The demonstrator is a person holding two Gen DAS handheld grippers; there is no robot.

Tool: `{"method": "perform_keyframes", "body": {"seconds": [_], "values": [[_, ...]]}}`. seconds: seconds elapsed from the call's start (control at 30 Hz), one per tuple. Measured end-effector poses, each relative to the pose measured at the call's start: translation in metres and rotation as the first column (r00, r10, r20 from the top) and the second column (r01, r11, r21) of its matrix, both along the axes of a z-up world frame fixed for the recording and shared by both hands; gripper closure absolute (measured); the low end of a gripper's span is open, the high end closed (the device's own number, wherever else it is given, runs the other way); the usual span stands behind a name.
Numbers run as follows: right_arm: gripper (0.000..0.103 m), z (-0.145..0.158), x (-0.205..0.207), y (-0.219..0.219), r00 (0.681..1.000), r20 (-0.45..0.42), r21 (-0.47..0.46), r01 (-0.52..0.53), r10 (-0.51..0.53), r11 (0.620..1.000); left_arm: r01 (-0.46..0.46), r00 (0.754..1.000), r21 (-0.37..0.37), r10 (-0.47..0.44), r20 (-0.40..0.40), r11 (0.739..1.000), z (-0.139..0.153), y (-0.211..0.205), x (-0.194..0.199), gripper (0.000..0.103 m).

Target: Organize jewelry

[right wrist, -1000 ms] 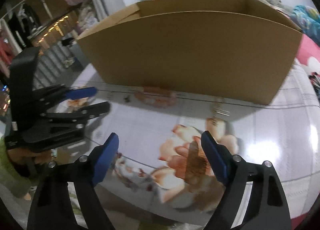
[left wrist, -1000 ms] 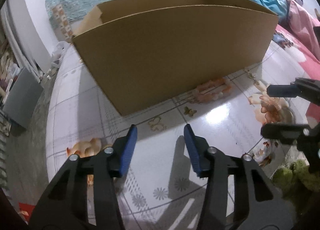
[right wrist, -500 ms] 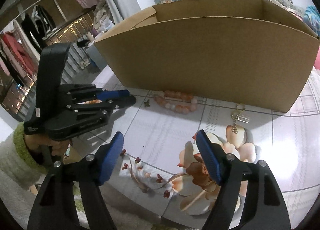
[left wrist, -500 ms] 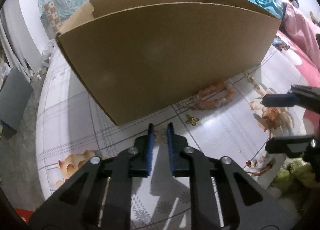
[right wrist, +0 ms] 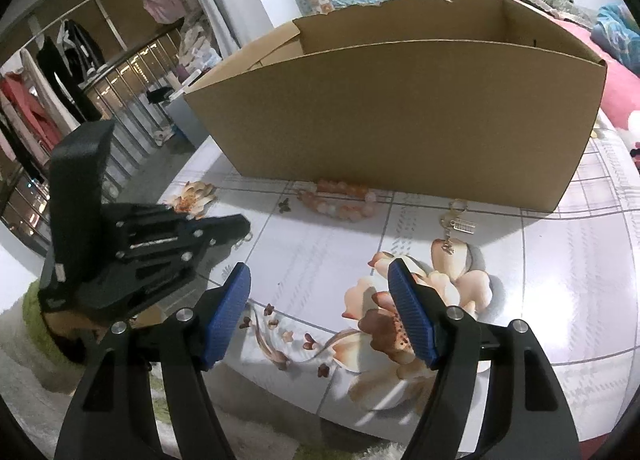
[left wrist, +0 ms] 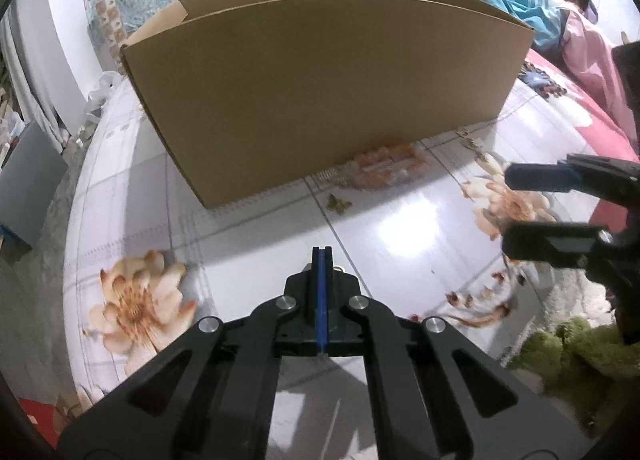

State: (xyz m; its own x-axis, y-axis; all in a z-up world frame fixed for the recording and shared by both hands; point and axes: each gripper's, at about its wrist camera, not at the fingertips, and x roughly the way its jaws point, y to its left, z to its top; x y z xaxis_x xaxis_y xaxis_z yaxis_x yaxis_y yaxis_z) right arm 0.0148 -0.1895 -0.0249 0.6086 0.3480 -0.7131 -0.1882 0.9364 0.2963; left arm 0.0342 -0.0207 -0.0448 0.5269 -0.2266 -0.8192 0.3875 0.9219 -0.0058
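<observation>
Evidently the left gripper (left wrist: 322,250) is pinching its pads flat together on a small metal ring (right wrist: 245,238), seemingly to lift it off the table (right wrist: 320,260). The right gripper (right wrist: 320,312) is hovering with jaws wide, holding nothing. Ahead, a butterfly charm (left wrist: 338,203), a bead bracelet (right wrist: 340,201) and a gold keychain (right wrist: 454,230) are lying near the cardboard box (right wrist: 400,115), probably where everything is going.

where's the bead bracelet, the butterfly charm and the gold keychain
bead bracelet (right wrist: 340,201): right wrist view, on the near beads.
butterfly charm (left wrist: 338,203): left wrist view, on its wings.
gold keychain (right wrist: 460,223): right wrist view, on its small tag.
</observation>
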Motion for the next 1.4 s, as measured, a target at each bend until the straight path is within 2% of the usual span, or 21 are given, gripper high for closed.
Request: {"method": "perform_keyframes", "body": {"seconds": [0.17, 0.27, 0.4, 0.6, 0.77, 0.9, 1.07, 1.2, 1.4], "values": [[0.033, 0.001, 0.001, 0.004, 1.0, -0.005, -0.008, 0.001, -0.001, 1.0, -0.028, 1.0, -0.045, 0.029, 0.001, 0.999, 0.005, 0.007, -0.009, 0.103], [0.033, 0.0, 0.004, 0.007, 1.0, -0.012, -0.009, -0.003, 0.002, 1.0, -0.048, 0.999, -0.052, 0.049, 0.011, 0.998, 0.008, 0.02, 0.001, 0.103], [0.033, 0.0, 0.004, 0.011, 1.0, -0.014, -0.015, -0.009, 0.009, 1.0, -0.061, 0.998, -0.009, 0.062, 0.009, 0.998, 0.004, 0.024, 0.008, 0.103], [0.033, 0.0, 0.005, 0.01, 1.0, -0.012, -0.022, -0.001, 0.001, 1.0, -0.015, 1.0, 0.032, 0.014, 0.01, 0.999, 0.001, 0.011, 0.0, 0.103], [0.033, 0.0, 0.003, 0.004, 1.0, -0.012, -0.013, 0.015, -0.015, 1.0, 0.006, 1.0, 0.013, -0.006, 0.003, 1.0, 0.001, -0.002, -0.004, 0.103], [0.033, 0.001, 0.001, 0.001, 1.0, -0.009, -0.007, 0.024, -0.024, 1.0, 0.031, 1.0, 0.003, -0.031, -0.002, 1.0, 0.001, -0.014, -0.009, 0.096], [0.033, 0.0, 0.0, -0.005, 0.999, -0.011, 0.006, 0.038, -0.038, 0.999, 0.051, 0.998, -0.037, -0.052, -0.024, 0.998, 0.002, -0.019, -0.012, 0.094], [0.033, -0.003, -0.001, -0.01, 0.999, -0.019, 0.03, 0.048, -0.047, 0.998, 0.037, 0.999, -0.039, -0.038, -0.013, 0.999, 0.004, -0.02, -0.01, 0.083], [0.033, -0.004, -0.001, -0.013, 0.998, -0.022, 0.048, 0.055, -0.054, 0.997, 0.038, 0.999, -0.025, -0.038, -0.005, 0.999, -0.001, -0.027, -0.003, 0.081]]}}
